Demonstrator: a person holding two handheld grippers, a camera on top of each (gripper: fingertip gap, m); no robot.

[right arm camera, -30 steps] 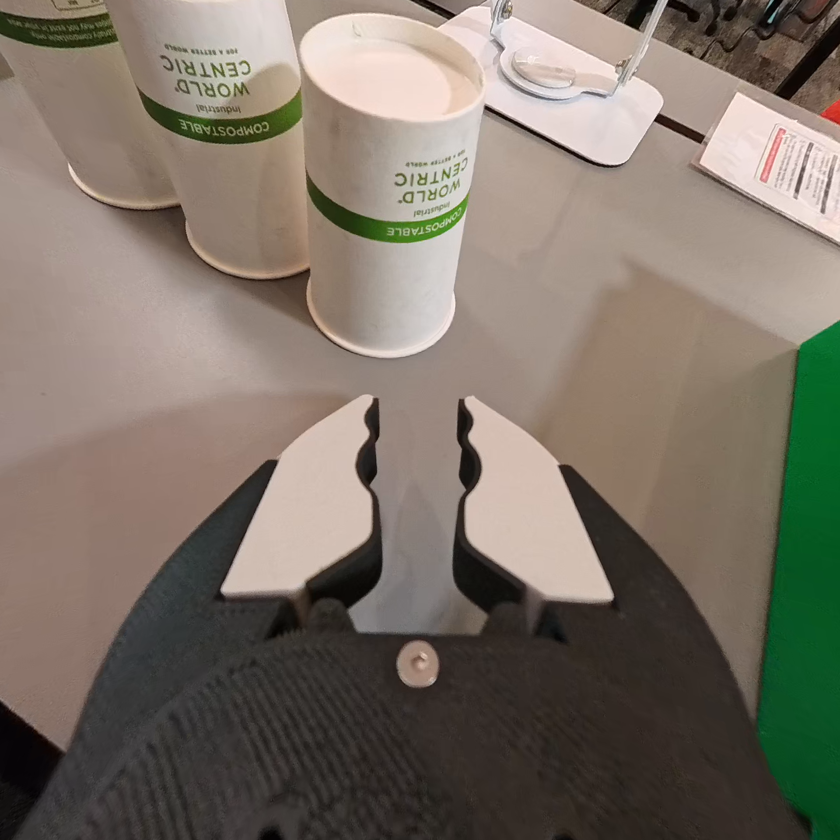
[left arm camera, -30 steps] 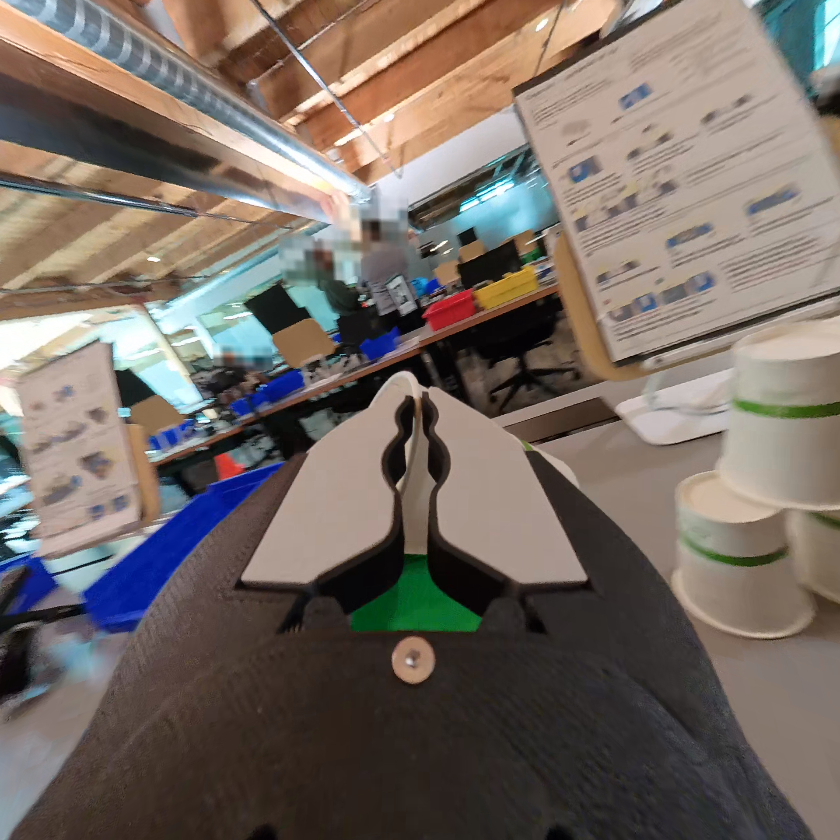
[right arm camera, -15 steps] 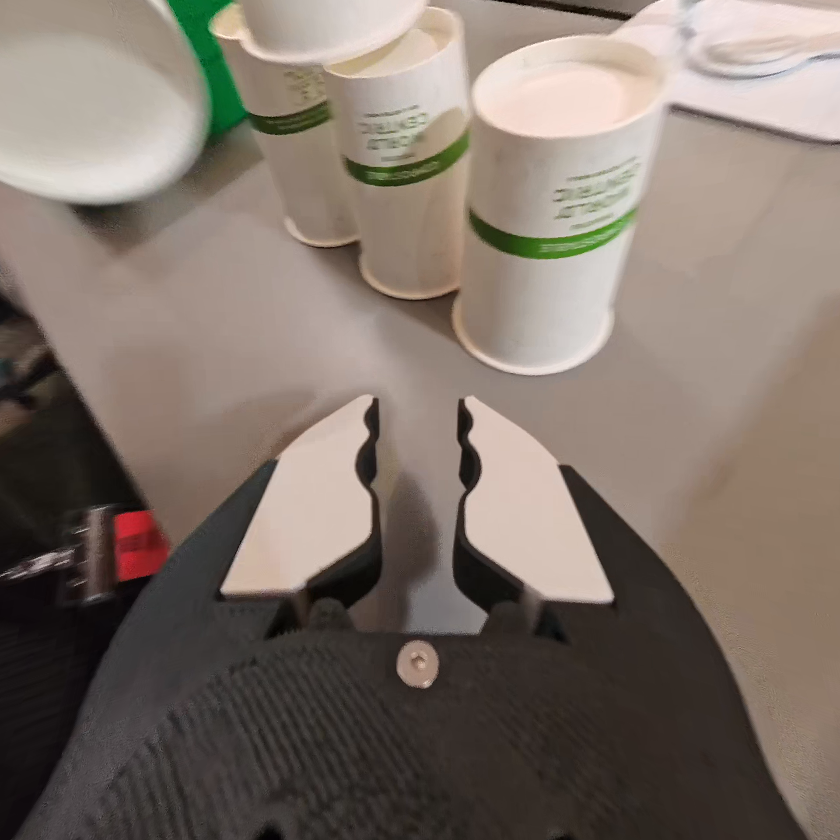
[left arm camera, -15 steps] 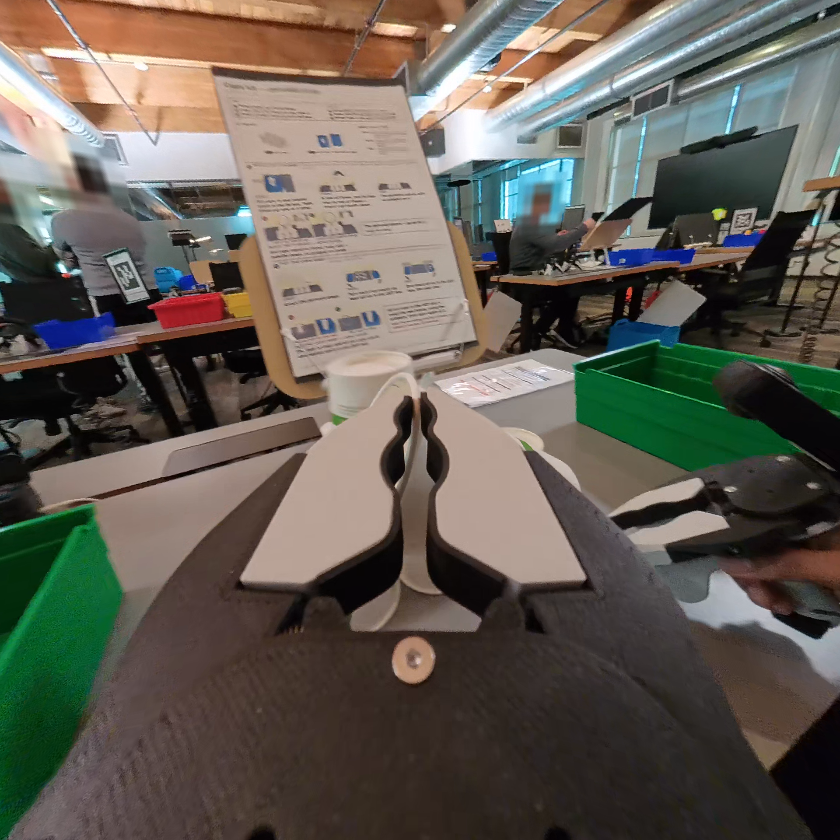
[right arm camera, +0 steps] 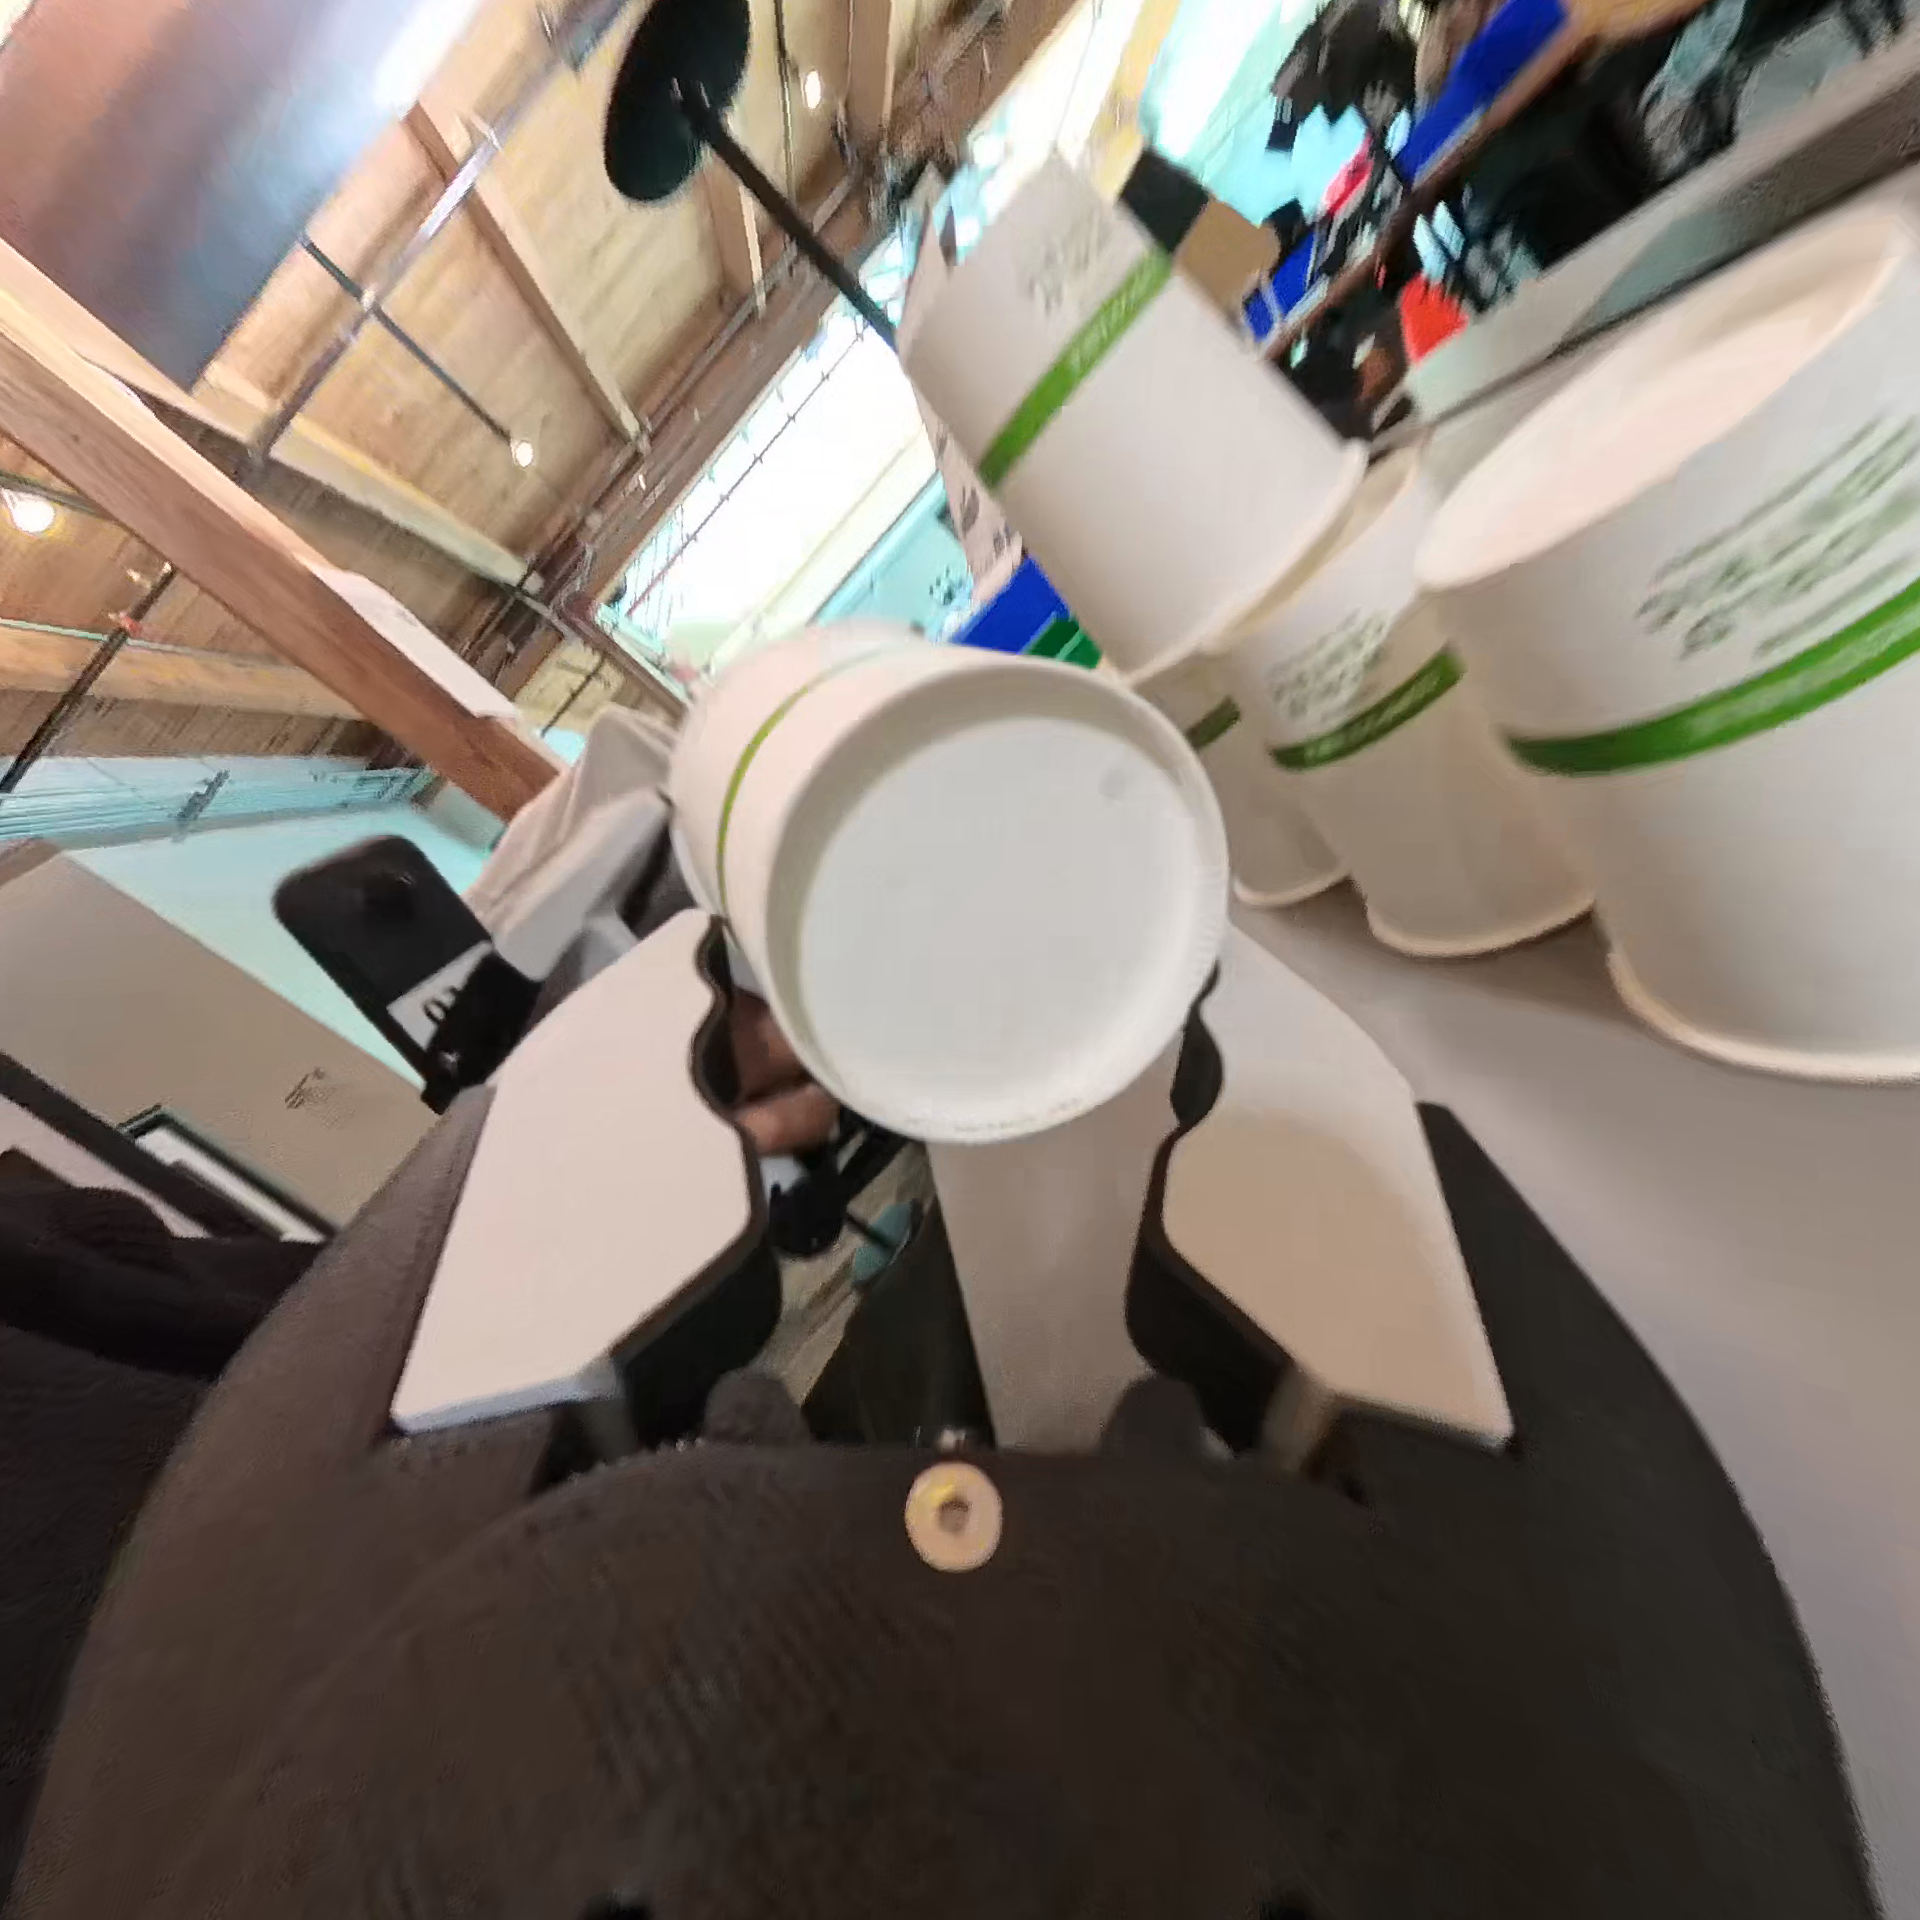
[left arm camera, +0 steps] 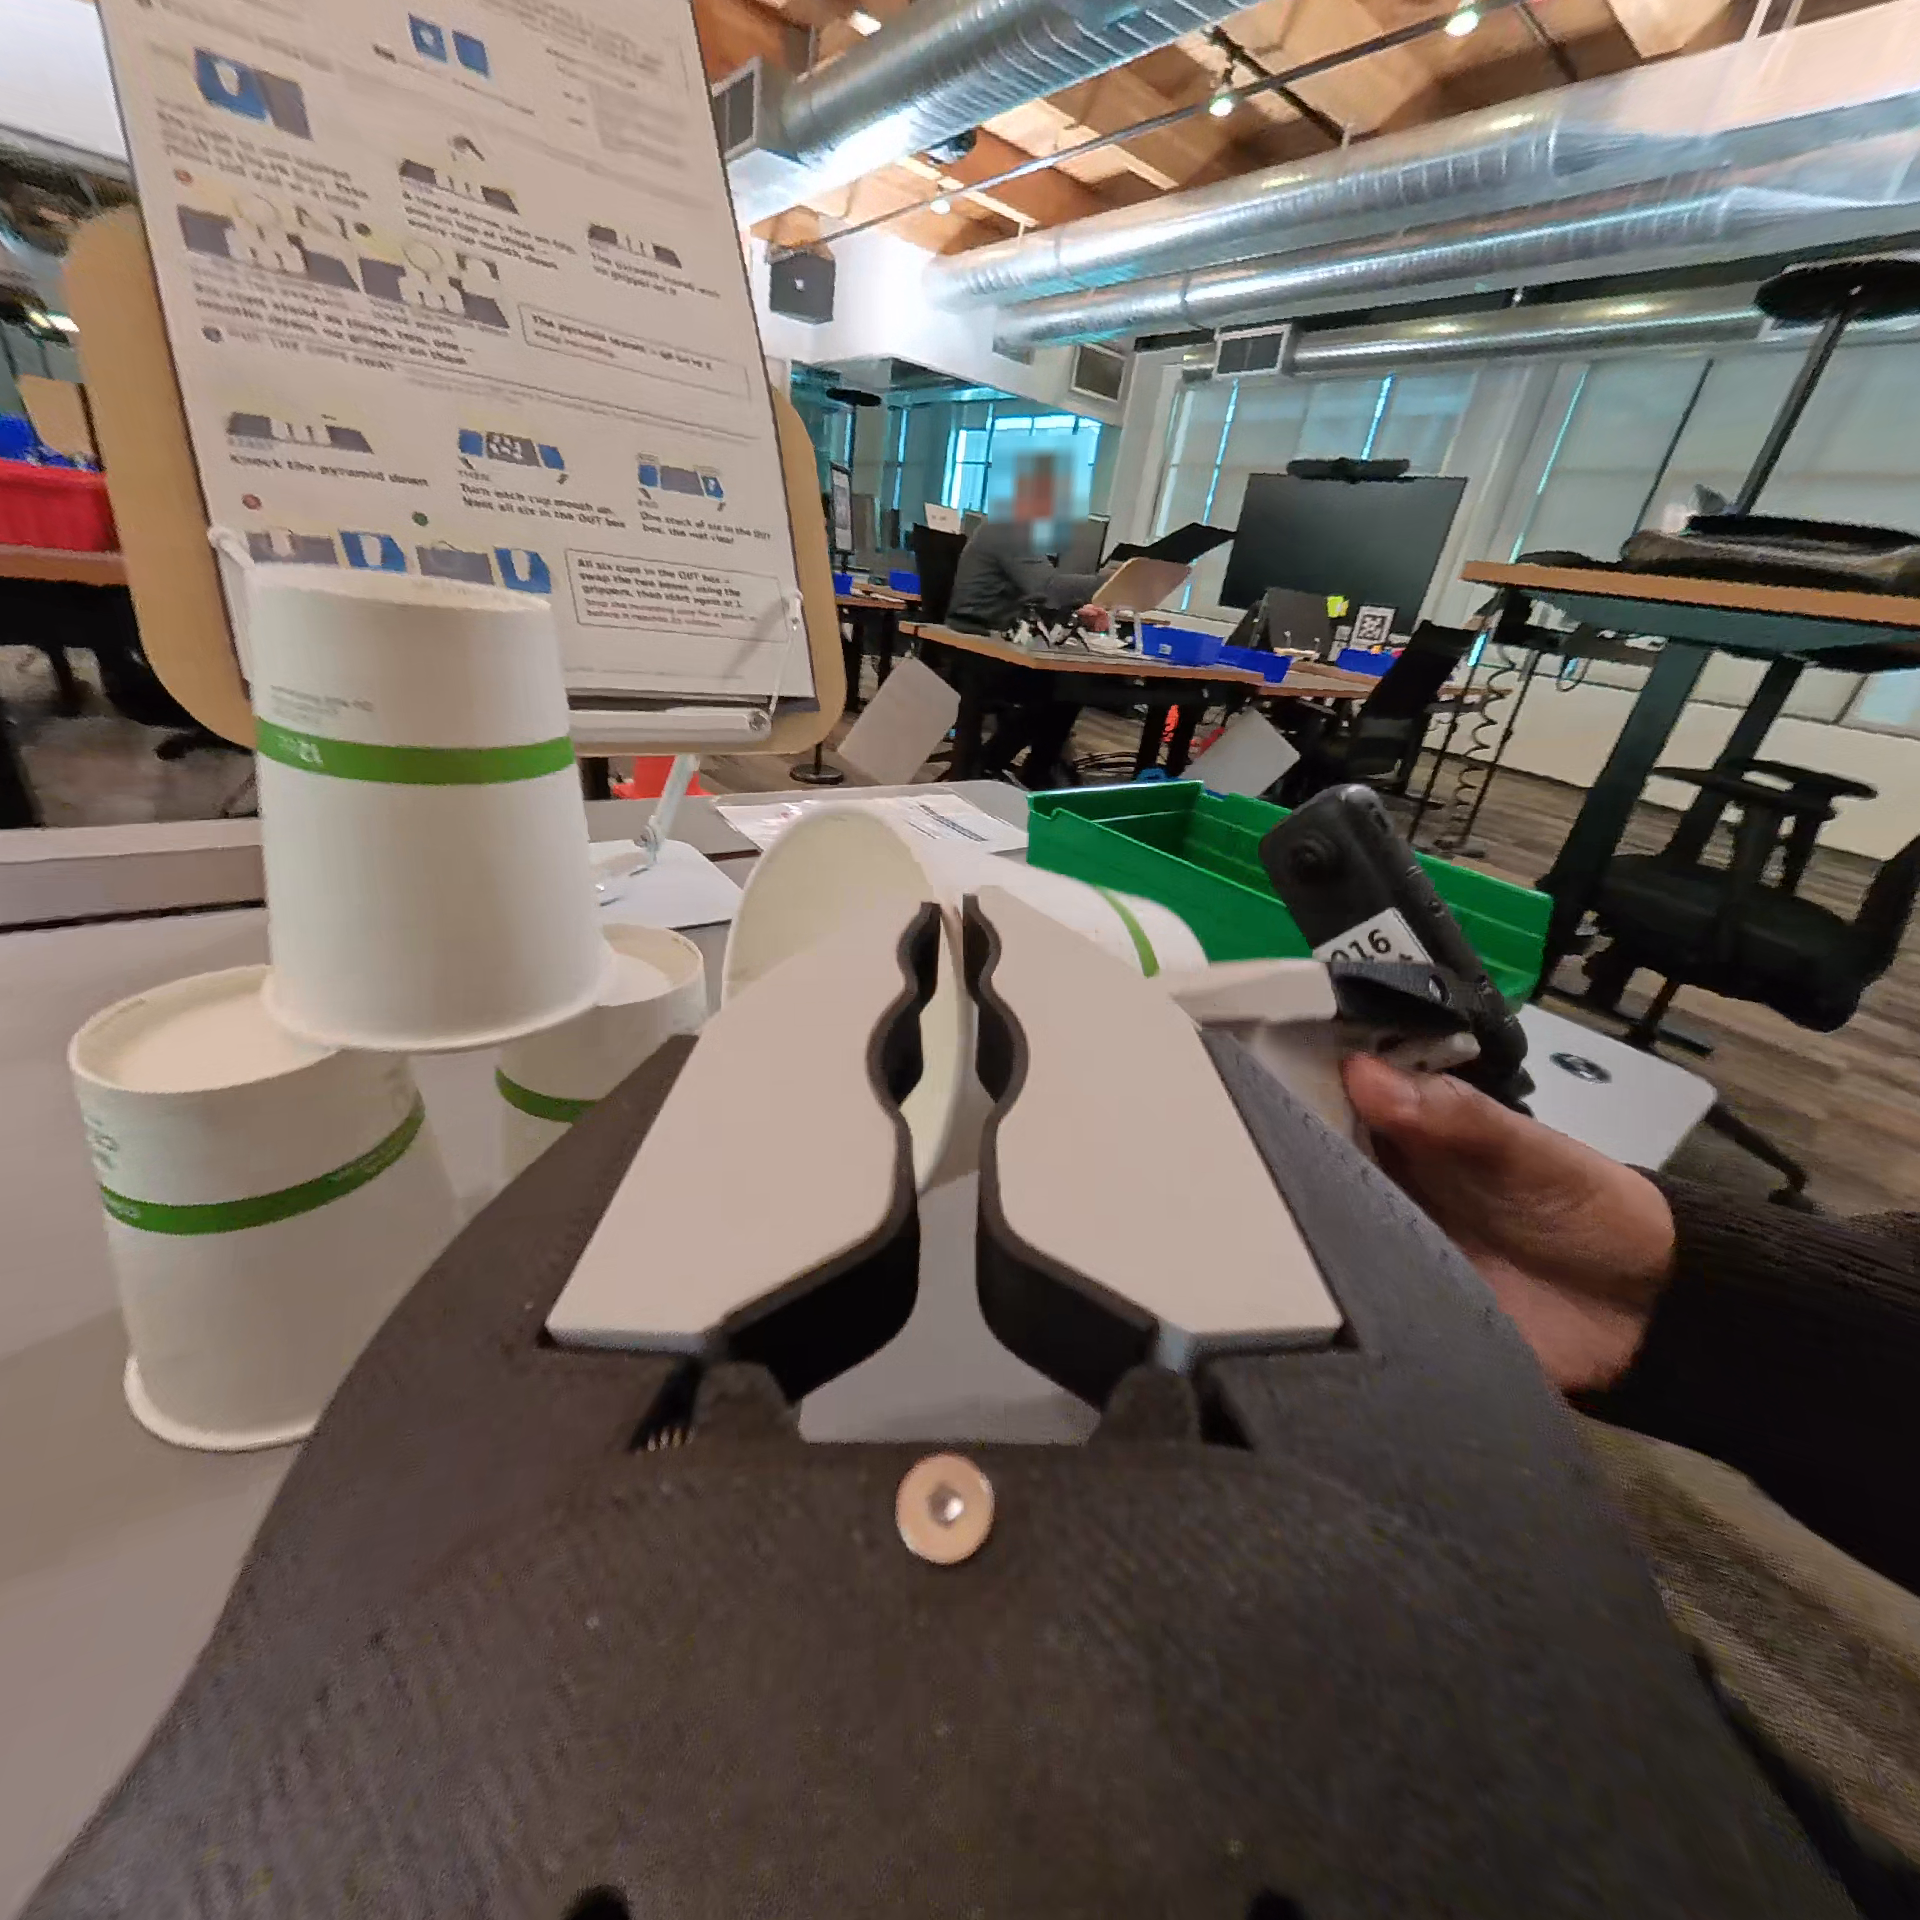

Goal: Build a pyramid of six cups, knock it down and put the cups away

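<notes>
L tongs (left arm camera: 940,935): nearly shut, pinching the rim of a paper cup (left arm camera: 831,914) lying sideways, mouth toward my L cam; I read that as a firm hold on the wall.
R tongs (right arm camera: 956,977): spread wide around the base end of the same cup (right arm camera: 997,914); pads look beside it, contact I can't tell (pic is blurred).
Cup: in the air betw. both tongs, above the counter (left arm camera: 62,1403), just right of the stack.
Stack: one upside-down cup (left arm camera: 416,821) sits on two upside-down cups, front-left cup (left arm camera: 249,1205) and one behind (left arm camera: 603,1039); R view shows one more big cup (right arm camera: 1714,623) close by on the right.
Around: instruction sheet on a stand (left arm camera: 457,343) behind the stack; green bin (left arm camera: 1226,873) to the right; hand (left arm camera: 1496,1205) gripping the R tool.
Risk 1: rim pinch is thin, so I judge the cup could buckle or swing if R tongs squeeze off-centre.
Risk 2: stack is near; a sideways swing of the cup or my L tool could knock the top cup off.
Risk 3: both tools are close; the tongs could clash.
</notes>
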